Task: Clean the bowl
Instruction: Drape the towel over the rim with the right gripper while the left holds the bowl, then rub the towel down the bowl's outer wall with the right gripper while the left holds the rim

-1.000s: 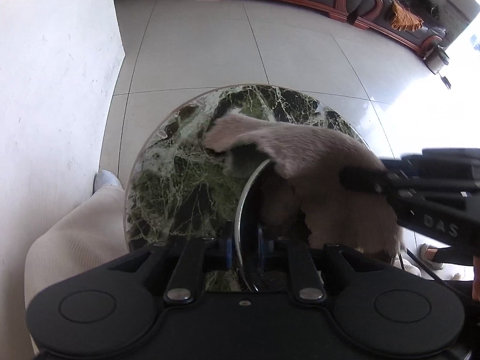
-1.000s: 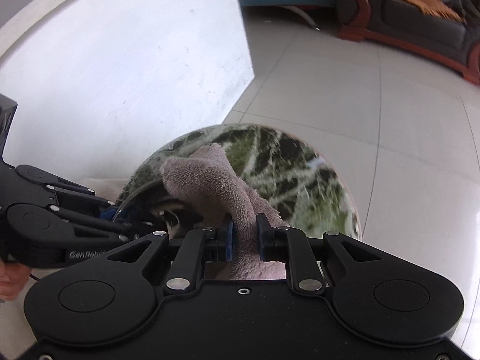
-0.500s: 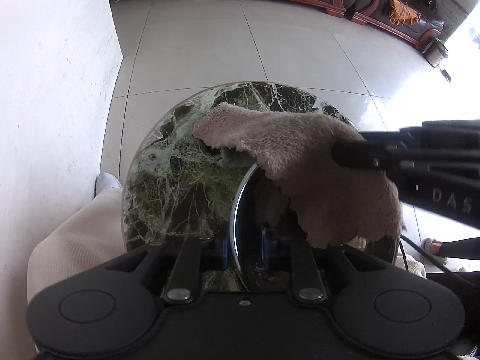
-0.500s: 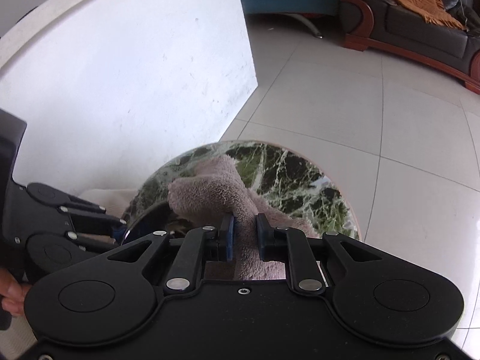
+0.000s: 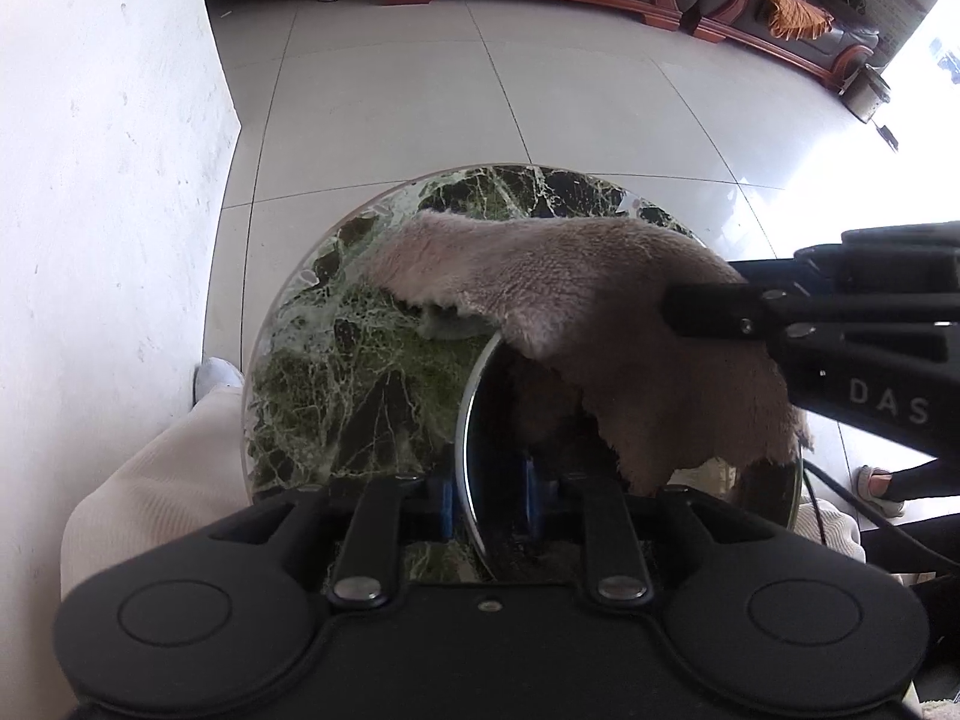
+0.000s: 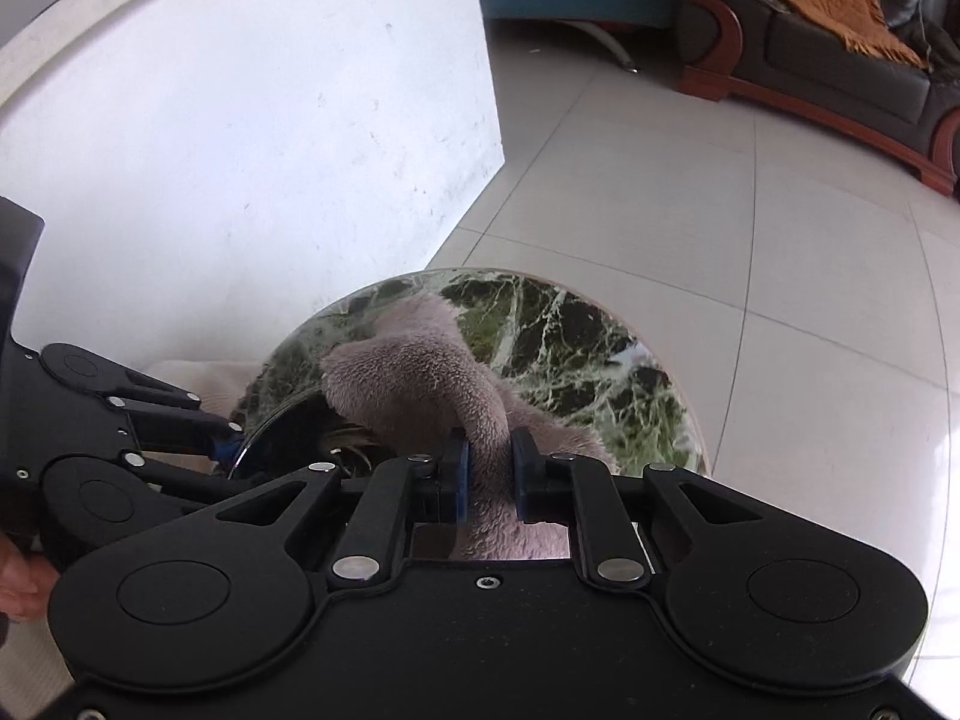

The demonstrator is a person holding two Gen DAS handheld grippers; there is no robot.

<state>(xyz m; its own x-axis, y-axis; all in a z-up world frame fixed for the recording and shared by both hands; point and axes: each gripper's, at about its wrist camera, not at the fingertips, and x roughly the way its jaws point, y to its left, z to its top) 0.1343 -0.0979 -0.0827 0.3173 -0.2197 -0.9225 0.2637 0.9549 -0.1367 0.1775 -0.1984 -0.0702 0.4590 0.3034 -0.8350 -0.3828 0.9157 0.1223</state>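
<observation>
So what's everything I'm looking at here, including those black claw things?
Bowl: one, shiny metal, rim pinched by the left claw, over the table.
Cloth: one, fluffy pinkish-brown, draped over the bowl.
Table: one, round, green-black marble.
Sofa: one, dark with red wood trim, far side.
Floor: pale tiles.
Wall: white, beside the table.
Left gripper: black, shut on the bowl.
Right gripper: black, shut on the cloth.

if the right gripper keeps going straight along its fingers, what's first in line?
Past the cloth it already clamps, probably the marble tabletop; the bowl sits left of that line. Depth is unclear.
</observation>
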